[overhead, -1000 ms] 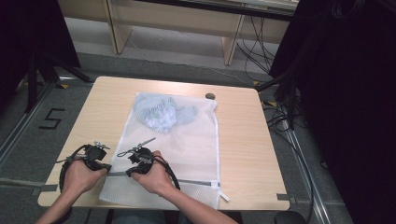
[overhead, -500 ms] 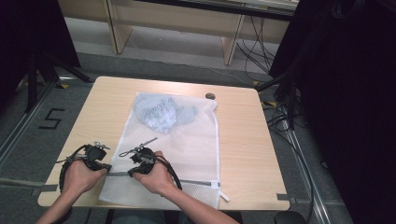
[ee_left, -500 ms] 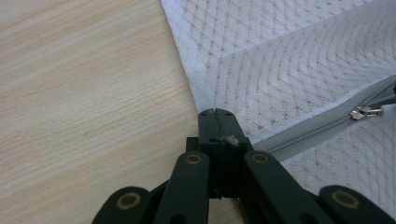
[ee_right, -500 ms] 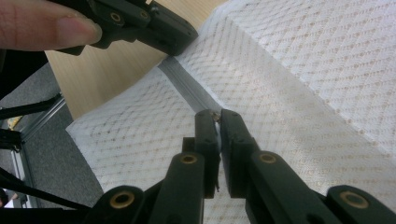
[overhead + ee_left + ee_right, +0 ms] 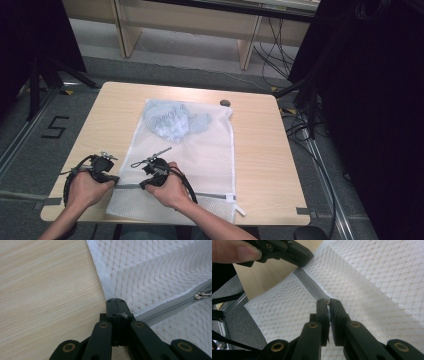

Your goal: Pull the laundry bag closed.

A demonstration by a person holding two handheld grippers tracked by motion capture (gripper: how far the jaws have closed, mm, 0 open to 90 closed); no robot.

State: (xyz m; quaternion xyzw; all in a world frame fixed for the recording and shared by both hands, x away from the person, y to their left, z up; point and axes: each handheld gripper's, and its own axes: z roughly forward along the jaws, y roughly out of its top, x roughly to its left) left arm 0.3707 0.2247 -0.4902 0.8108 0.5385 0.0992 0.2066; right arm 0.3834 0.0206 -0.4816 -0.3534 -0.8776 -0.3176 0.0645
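Observation:
A white mesh laundry bag [image 5: 210, 150] lies flat on the wooden table [image 5: 110, 115], with a light blue garment [image 5: 172, 120] inside its far end. A grey zipper [image 5: 212, 195] runs across the bag's near end. My left gripper [image 5: 115, 179] is shut on the bag's left edge where the zipper ends [image 5: 115, 301]. My right gripper [image 5: 144, 185] sits a little farther right along the zipper, shut on the small metal zipper pull [image 5: 327, 301]. In the left gripper view the zipper slider [image 5: 202, 295] shows at the right. The left gripper [image 5: 297, 255] also appears at the top of the right gripper view.
A small dark round object [image 5: 225, 103] rests near the table's far edge. Cables [image 5: 300, 125] trail over the floor to the right of the table. A "5" mark [image 5: 55, 127] is on the floor at the left. Both forearms come in over the near table edge.

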